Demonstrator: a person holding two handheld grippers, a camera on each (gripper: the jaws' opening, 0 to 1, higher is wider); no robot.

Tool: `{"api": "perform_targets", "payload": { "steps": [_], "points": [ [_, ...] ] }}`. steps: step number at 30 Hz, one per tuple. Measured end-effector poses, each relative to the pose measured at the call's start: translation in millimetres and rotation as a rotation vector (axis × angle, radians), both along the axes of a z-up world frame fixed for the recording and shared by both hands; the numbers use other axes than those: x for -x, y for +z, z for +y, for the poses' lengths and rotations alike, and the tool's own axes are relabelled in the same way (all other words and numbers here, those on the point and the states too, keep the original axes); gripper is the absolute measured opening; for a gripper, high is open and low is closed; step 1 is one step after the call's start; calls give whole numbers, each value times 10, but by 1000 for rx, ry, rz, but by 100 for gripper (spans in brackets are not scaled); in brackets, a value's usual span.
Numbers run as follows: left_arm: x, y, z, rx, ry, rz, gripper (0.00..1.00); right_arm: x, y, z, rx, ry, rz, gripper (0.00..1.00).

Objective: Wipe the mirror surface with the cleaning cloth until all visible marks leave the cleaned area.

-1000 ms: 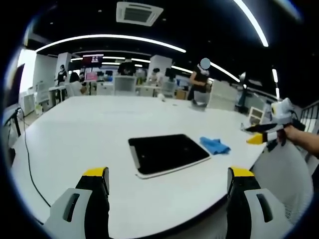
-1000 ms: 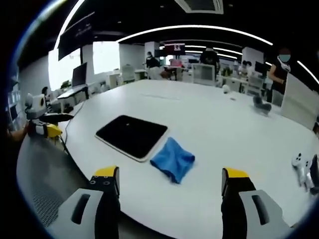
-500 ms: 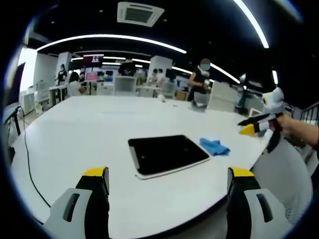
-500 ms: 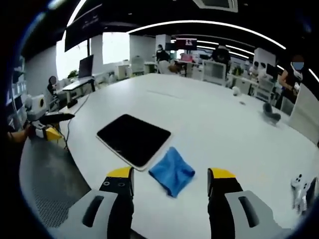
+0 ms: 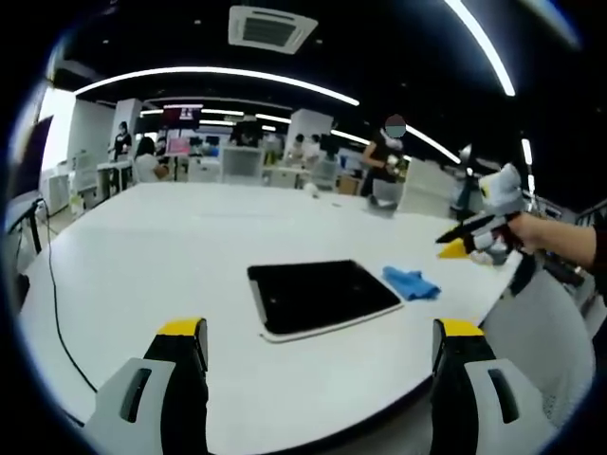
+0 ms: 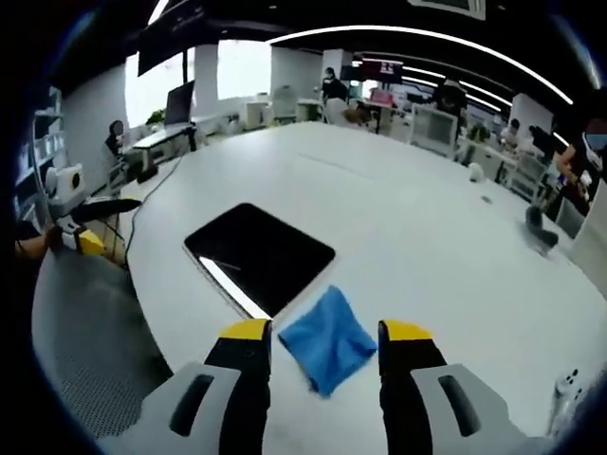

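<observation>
right tongs (image 6: 325,334) spread, now closer over the blue cloth (image 6: 326,337) beside the mirror (image 6: 258,256); left tongs (image 5: 321,332) spread, back from the table (image 5: 142,246).

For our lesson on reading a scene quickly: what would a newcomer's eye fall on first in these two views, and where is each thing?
First comes the dark, glossy rectangular mirror, lying flat on the big white table near its edge. Next is the crumpled bright blue cleaning cloth, on the table just beside the mirror's corner. The right hand-held gripper, with open yellow-tipped jaws, frames that cloth in the right gripper view.
</observation>
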State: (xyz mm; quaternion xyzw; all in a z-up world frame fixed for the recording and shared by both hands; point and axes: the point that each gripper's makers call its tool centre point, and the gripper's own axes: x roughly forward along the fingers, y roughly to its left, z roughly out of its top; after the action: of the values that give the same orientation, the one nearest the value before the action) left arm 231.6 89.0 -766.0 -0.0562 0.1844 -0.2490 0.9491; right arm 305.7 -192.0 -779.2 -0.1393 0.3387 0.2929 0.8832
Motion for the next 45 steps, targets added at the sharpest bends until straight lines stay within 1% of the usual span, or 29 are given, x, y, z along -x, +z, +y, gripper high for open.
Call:
{"api": "perform_targets", "payload": {
  "steps": [2,5,10,15,19,23,27,29,31,32,33,34,36,39,43,45],
  "points": [
    [-1,2,-8,1,-4,-1,99,8,-87,28,11,23,27,40],
    [6,-9,-20,0,-13,5,96,-11,-131,80,1,40,40,38],
    [6,-14,-17,-1,-12,8,96,-79,-264,94,31,51,68,36],
    [0,-5,-6,-9,-7,-1,99,-145,-485,74,94,74,120,36],
    [3,-13,-17,-10,-13,4,98,-186,-544,68,108,82,139,35],
    [-6,-6,-4,-12,-4,0,99,-219,-620,20,123,76,179,28],
    [-8,-11,-2,-13,-2,3,99,-225,-660,53,108,67,203,27],
    [-8,-10,-6,-11,-3,3,99,-233,-742,42,132,73,223,27],
    [-14,7,-5,-1,1,-4,99,-211,-808,45,141,79,243,23],
    [-13,7,-7,0,0,-4,99,-160,-880,33,155,93,276,19],
    [-13,2,-6,-2,0,-3,99,-196,-833,31,140,91,251,19],
    [-14,-1,0,-2,4,-2,99,-192,-822,23,128,73,260,18],
    [-13,-8,0,2,6,3,99,-193,-823,20,142,89,268,18],
    [-1,-17,-38,-10,-20,5,99,-195,-824,30,163,94,293,17],
    [3,-17,-36,-5,-19,4,99,-196,-828,25,182,91,292,17],
    [-3,-12,-28,-1,-14,1,99,-201,-829,44,167,97,273,11]
  ]
}}
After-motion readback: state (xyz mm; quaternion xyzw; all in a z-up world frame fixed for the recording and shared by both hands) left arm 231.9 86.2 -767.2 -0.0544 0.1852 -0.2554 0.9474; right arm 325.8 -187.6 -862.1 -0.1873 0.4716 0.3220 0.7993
